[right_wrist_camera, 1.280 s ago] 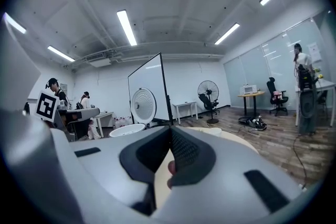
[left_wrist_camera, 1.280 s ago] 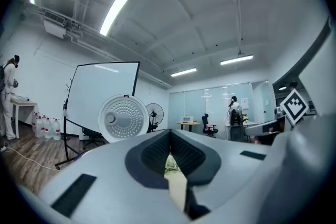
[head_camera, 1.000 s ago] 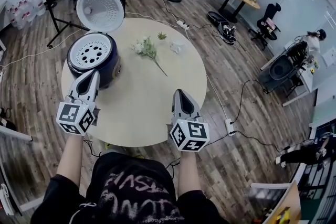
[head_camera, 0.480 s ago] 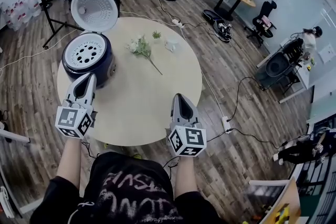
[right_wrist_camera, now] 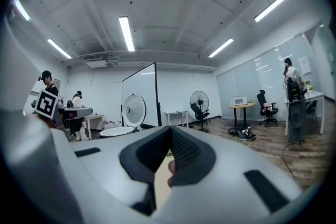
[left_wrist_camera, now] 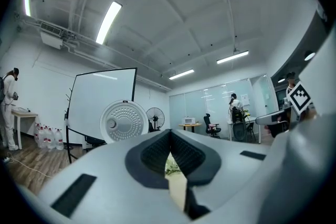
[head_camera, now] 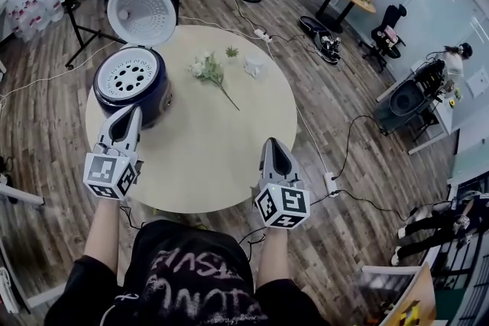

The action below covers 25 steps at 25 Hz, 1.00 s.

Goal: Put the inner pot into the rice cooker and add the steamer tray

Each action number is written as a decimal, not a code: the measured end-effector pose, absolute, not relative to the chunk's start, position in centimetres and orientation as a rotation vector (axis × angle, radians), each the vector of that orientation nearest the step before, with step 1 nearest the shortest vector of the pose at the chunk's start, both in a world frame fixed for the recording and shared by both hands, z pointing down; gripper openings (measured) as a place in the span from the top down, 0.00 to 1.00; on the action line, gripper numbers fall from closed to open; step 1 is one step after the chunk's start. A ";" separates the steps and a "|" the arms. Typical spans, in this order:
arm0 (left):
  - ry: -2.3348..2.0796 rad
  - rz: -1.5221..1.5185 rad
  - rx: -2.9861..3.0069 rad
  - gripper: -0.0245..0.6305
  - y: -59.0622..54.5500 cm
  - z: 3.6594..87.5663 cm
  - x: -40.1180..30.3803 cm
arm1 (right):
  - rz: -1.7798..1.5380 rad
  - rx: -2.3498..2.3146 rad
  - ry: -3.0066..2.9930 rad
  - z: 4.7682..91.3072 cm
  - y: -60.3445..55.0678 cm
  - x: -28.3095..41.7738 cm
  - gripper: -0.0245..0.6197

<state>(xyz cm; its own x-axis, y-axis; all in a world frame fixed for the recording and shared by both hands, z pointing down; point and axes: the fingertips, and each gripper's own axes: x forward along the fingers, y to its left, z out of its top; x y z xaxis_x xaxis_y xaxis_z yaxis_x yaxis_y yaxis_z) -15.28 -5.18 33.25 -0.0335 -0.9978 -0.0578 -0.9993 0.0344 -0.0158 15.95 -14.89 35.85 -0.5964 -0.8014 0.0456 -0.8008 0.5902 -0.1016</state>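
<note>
Cooker: The rice cooker [head_camera: 150, 99] stands at the far-left edge of the round desk [head_camera: 206, 153], its lid [head_camera: 142, 13] swung up and open behind it.
Tray: The white, perforated steamer tray [head_camera: 131, 75] sits in the cooker's mouth and looks level. The inner pot is out of sight, presumably underneath.
Left gripper: The left gripper [head_camera: 130, 115] hovers at the cooker's near side, fingers pressed together on nothing. No view shows whether it touches the cooker.
Right gripper: The right gripper [head_camera: 273, 146] hangs over the desk's near edge, well apart from the cooker, fingers pressed together and empty.
Stage: Loading appears done, with only the lid left open.
Risk, cooker: A nudge from the left gripper could slide the cooker off the left edge it already crowds.
Risk, lid: Closed fingers could slip off the domed lid. A badly seated tray could jam it.
Risk, flowers: A wide sweep could drag the flower sprig [head_camera: 212, 74] near the far edge.
</note>
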 end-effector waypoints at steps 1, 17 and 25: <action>2.224 0.046 -2.145 0.94 -5.2 33.2 -15.4 | -0.177 -1.409 2.796 35.8 -15.0 15.9 0.95; 2.233 0.078 -2.141 0.94 -6.1 32.7 -16.4 | -0.185 -1.419 2.816 36.4 -15.8 14.9 0.95; 2.244 0.091 -2.131 0.94 -6.2 32.4 -16.6 | -0.202 -1.428 2.799 36.3 -16.1 15.3 0.95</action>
